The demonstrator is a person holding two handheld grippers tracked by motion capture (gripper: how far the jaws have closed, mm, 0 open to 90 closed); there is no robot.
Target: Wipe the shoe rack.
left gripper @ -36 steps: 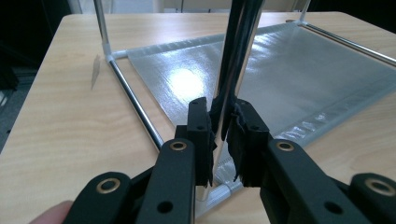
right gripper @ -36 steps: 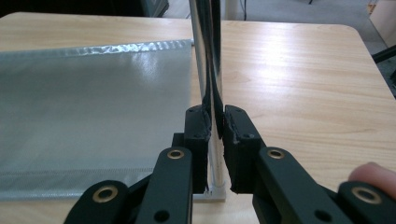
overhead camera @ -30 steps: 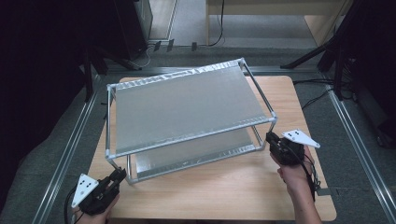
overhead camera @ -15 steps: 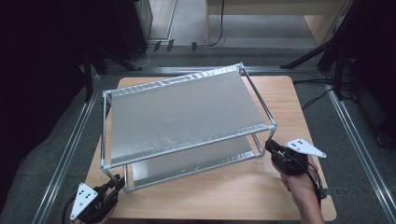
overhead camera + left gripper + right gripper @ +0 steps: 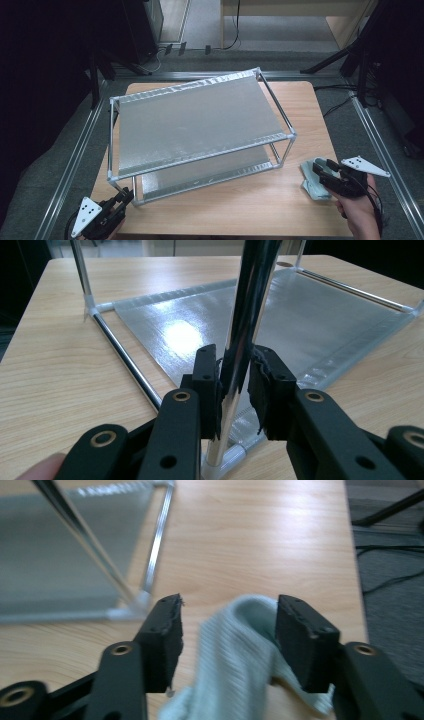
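A two-tier metal rack (image 5: pixel 200 120) with chrome posts stands skewed on the wooden table (image 5: pixel 305 110). At its near left corner my left gripper (image 5: pixel 122 196) is shut on the upright post (image 5: pixel 247 325); in the left gripper view the pads (image 5: pixel 207 375) press both sides of the tube above the lower shelf (image 5: pixel 190 330). By the table's near right edge, my right gripper (image 5: pixel 320 171) stands open over a pale green cloth (image 5: pixel 312 189). In the right gripper view the cloth (image 5: pixel 235 650) bulges up between the spread jaws of the right gripper (image 5: pixel 227 625).
The rack's near right post (image 5: pixel 85 540) stands just left of the right gripper. Bare wood runs along the table's front (image 5: pixel 240 205) and right side. Metal rails (image 5: pixel 75 155) flank the table, and cables (image 5: pixel 345 100) lie on the floor at right.
The rack's near left corner slid toward the front edge with my left gripper on its post. My right gripper left the rack's right post and moved right, over the cloth.
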